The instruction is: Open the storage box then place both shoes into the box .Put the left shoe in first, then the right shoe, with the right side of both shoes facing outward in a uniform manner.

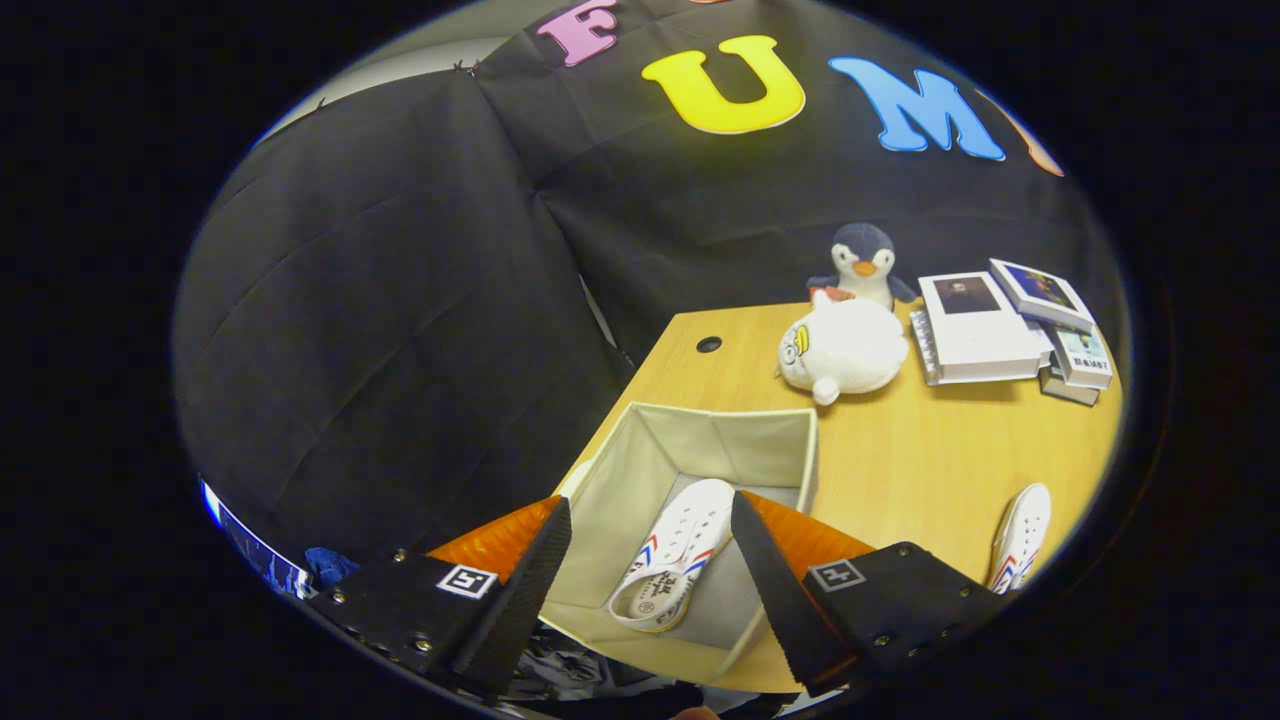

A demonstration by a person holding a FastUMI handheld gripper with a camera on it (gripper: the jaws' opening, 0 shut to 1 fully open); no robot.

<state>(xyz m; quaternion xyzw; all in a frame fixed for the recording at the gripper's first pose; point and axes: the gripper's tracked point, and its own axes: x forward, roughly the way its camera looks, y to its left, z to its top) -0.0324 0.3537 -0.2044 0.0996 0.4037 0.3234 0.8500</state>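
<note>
While I'm hovering over the storage box point(700, 440), I'm seeing one white shoe point(672, 565) already lying inside it on the grey bottom, on its side with the red and blue stripes facing up and the opening pointing back toward me. It's a beige fabric box, open on top, sitting at the near corner of the wooden table point(900, 470). My gripper point(650, 560) is hanging spread wide and holding nothing, with the shoe showing in the gap between the two fingers but well below them.

The second shoe point(1022, 535), same white with the same stripes, is lying out on the table off to the right of the box, well apart from it.

Further back I'm looking at a white round plush toy point(842, 348) and just behind it a penguin plush point(862, 262) standing up against the wall. Beside those, a stack of books point(1010, 325) is sitting near the far right edge. I'm also spotting a small round cable hole point(708, 344) in the tabletop beyond the box. Black cloth is hanging all around as the booth wall point(400, 300).
</note>
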